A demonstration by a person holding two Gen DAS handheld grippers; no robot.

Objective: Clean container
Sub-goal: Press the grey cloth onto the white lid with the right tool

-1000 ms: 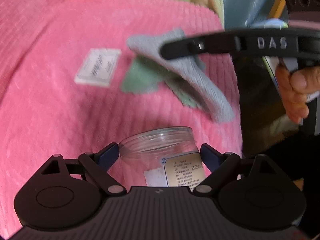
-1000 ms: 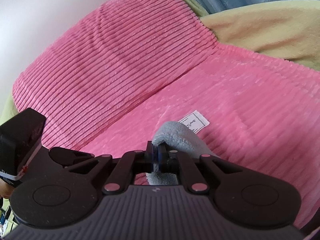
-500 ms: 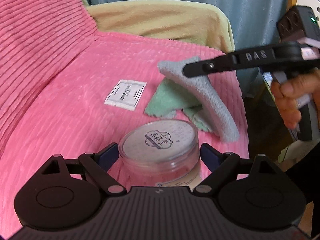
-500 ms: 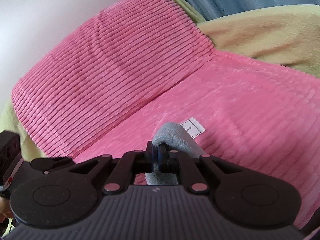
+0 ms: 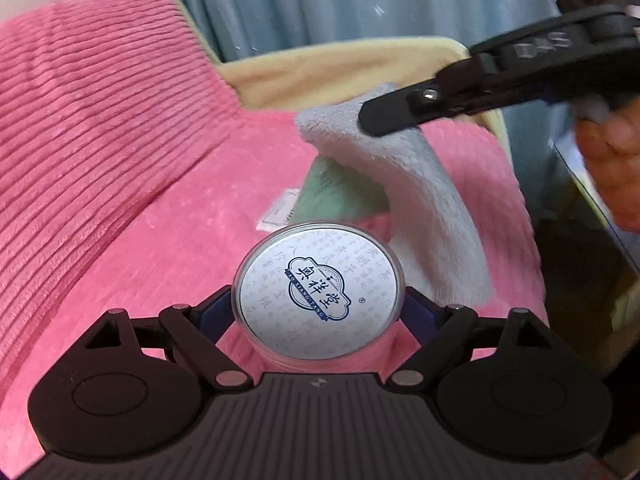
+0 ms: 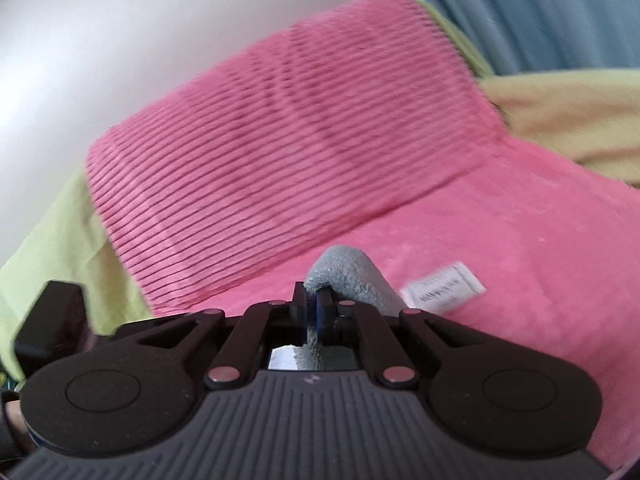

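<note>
A clear plastic jar with a white printed lid faces the left wrist camera, lid first. My left gripper is shut on the jar, one blue pad on each side. A grey fluffy cloth hangs from my right gripper, which comes in from the upper right and is shut on the cloth's top fold. The cloth's lower end dangles just right of the jar. In the right wrist view the right gripper pinches the grey cloth between its blue pads. The jar is hidden in that view.
A pink ribbed blanket covers a sofa seat and backrest. A green cloth and a white fabric label lie on the seat. A person's hand holds the right gripper. Blue curtain hangs behind.
The left gripper has tilted the jar up, so its lid now faces the camera instead of its open-looking side. The right gripper with the grey cloth has moved closer to the jar.
</note>
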